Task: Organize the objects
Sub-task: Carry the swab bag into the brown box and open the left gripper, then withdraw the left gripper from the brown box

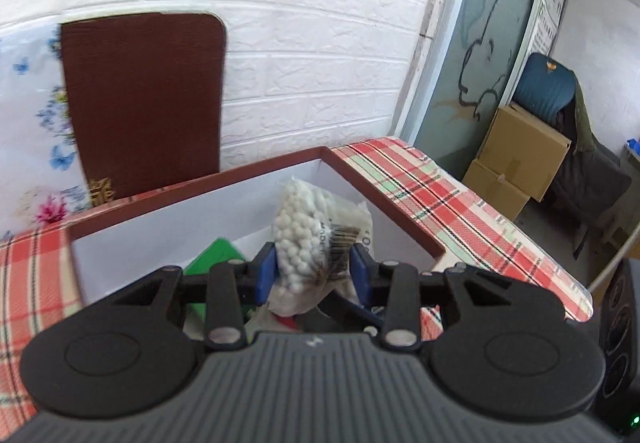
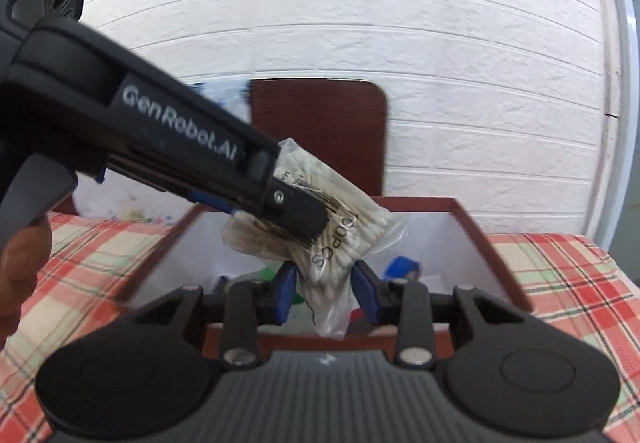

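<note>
At the bottom centre of the left wrist frame, the left tongs are clamped on a bag of cotton swabs above the open box; the right tongs stand apart around its lower corner — not visibly gripping. The slick bag could slip or tear if both pull, dropping outside the box onto the plaid counter.

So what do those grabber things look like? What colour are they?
Both grippers look alike. The left gripper is black plastic with a grey ribbed body, two round black discs, silver pins and blue pads on its fingers. The right gripper matches it. In the right view, the left one's side reads "GenRobot.AI" in pale letters. A bare hand shows; no sleeve visible.
</note>
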